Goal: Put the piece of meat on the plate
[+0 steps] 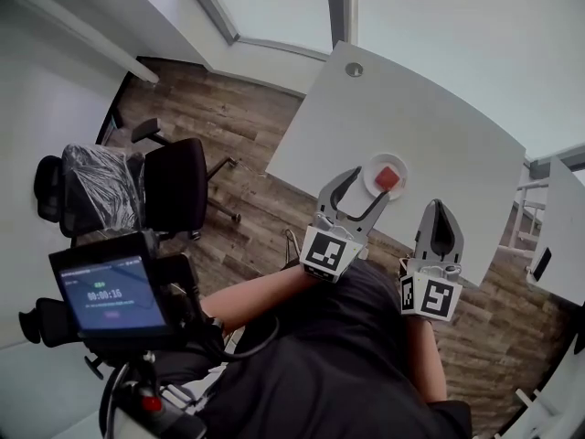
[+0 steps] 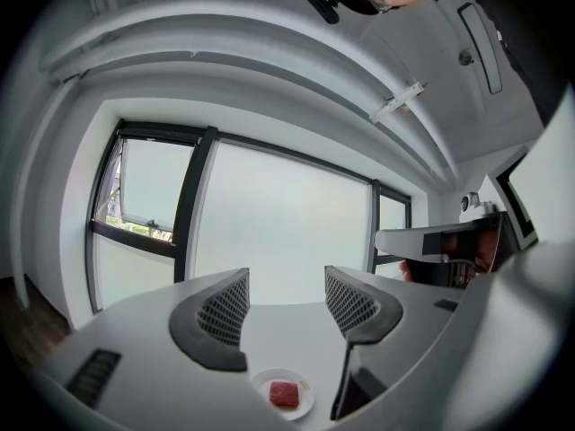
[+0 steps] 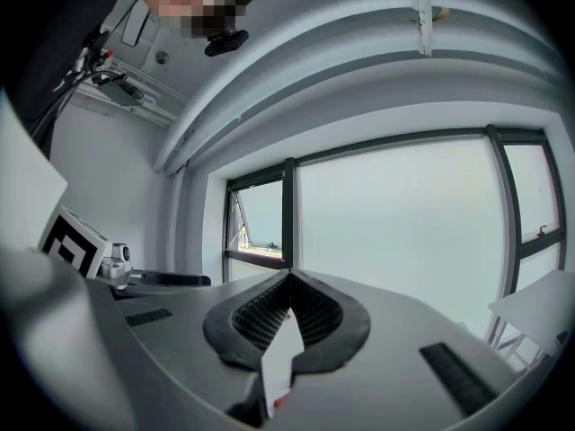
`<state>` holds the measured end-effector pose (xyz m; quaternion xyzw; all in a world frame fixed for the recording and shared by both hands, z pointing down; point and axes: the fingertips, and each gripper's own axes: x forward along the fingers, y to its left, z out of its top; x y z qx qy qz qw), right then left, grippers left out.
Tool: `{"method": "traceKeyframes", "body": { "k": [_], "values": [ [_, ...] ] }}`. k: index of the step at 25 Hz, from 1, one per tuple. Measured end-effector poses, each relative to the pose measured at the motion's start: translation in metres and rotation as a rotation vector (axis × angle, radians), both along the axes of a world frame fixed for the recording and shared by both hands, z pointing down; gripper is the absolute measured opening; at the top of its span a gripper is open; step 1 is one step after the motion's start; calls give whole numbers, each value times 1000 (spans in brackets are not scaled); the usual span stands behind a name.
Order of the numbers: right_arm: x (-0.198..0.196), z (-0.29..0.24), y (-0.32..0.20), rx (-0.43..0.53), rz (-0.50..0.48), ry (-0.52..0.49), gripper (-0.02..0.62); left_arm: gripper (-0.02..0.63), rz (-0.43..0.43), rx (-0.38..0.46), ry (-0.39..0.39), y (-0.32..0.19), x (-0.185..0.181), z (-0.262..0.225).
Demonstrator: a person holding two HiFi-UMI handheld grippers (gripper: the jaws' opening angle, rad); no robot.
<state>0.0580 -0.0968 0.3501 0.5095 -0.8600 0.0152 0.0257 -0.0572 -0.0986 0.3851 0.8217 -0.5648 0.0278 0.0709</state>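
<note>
While the piece of meat [image 1: 388, 178] lies on the small white plate [image 1: 370, 174], close to the near edge of the white table [image 1: 439, 117], the left gripper [image 1: 373, 185] hangs near the plate, jaws spread wide and holding nothing. To its right, the right gripper [image 1: 439, 207] is clenched on nothing.

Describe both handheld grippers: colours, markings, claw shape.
The left gripper and right gripper look alike. Each has a light grey body and a two-finger claw with curved, dark-rimmed tips. The pads inside are black with a grid texture. At its base each carries a white cube printed with black square markers. The person wears a black top.
</note>
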Motion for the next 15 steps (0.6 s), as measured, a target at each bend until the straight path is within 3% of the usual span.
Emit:
{"method": "traceKeyframes", "body": {
  "k": [2, 7, 9, 15],
  "values": [
    [-1, 1, 1, 0, -3, -1, 6, 237, 1, 11, 10, 0, 0, -2],
    [-5, 7, 2, -9, -8, -13, 6, 8, -13, 43, 47, 5, -4, 7],
    [-7, 7, 0, -12, -11, -13, 5, 5, -25, 45, 70, 5, -5, 12],
    [-10, 5, -3, -4, -18, -16, 5, 5, -32, 40, 43, 2, -11, 13]
  ]
}}
